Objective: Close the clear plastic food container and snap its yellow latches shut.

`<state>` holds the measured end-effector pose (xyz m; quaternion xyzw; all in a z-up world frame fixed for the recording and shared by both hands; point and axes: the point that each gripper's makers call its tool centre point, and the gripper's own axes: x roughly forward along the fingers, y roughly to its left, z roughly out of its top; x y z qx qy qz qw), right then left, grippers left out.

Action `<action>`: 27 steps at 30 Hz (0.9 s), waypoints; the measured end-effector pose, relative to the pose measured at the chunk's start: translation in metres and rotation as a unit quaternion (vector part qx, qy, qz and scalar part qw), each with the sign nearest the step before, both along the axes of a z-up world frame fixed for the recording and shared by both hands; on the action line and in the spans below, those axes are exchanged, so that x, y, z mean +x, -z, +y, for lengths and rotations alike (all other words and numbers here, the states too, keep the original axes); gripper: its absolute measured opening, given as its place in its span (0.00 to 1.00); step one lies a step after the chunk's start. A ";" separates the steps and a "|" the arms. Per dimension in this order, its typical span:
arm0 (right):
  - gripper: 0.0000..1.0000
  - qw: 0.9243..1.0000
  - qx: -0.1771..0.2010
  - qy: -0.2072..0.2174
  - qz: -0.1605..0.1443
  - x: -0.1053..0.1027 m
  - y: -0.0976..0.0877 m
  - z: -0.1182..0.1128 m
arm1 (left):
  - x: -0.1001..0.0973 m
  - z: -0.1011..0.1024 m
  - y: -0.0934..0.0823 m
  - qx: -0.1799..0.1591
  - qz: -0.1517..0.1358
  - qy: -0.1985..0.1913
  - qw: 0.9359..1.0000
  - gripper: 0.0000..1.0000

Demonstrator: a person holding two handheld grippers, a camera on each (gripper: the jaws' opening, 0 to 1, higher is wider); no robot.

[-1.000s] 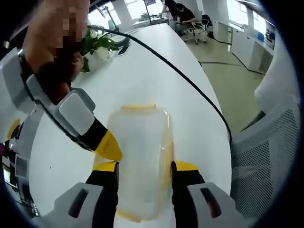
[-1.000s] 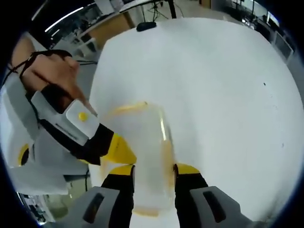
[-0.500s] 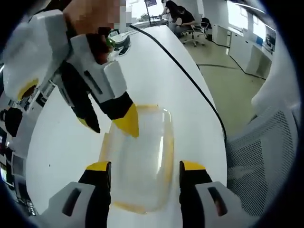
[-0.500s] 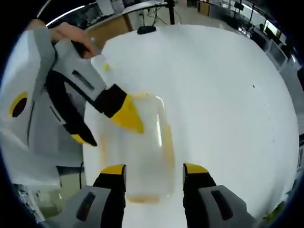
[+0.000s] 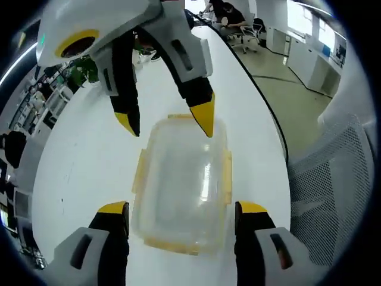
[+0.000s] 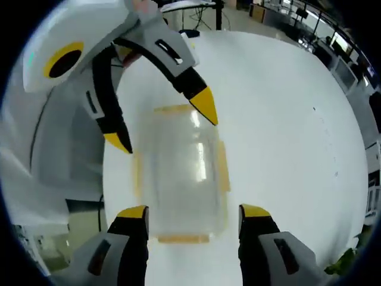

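Clear rectangular plastic food container [image 5: 181, 182] with yellow latches [image 5: 227, 174] resting flat on the white surface [image 5: 77, 161], lid seemingly on top, between both claws. Left claw [image 5: 181, 210] spread wide at the near end, gripping nothing. Right claw [image 6: 191, 213] likewise parted at the opposite end, holding nothing, tips hovering close to the lid's far edge in the left gripper view. Latches apparently flared outward, though hard to confirm through the clear plastic. Risks from here: pressing one latch without bracing the box, sliding or tipping it across the smooth surface; pushing down on a misaligned lid, leaving a corner unseated and a latch unable to catch.
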<state>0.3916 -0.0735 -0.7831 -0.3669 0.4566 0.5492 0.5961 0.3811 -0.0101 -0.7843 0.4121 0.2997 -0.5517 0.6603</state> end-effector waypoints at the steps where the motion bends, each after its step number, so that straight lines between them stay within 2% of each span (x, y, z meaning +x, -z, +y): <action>1: 0.62 1.000 0.000 0.001 -0.003 -0.001 0.000 -0.001 | 0.001 0.001 0.000 0.003 -0.001 0.002 1.000 0.74; 6: 0.65 1.000 -0.008 -0.001 -0.018 -0.007 0.005 -0.005 | 0.005 0.007 0.006 0.013 0.001 0.003 1.000 0.82; 14: 0.71 0.999 -0.011 0.008 -0.044 -0.010 0.010 -0.008 | 0.008 0.012 0.013 0.025 0.005 0.007 1.000 0.87; 27: 0.74 0.998 -0.017 0.009 -0.064 -0.012 0.018 -0.008 | 0.007 0.013 0.027 0.036 0.017 0.012 0.999 0.90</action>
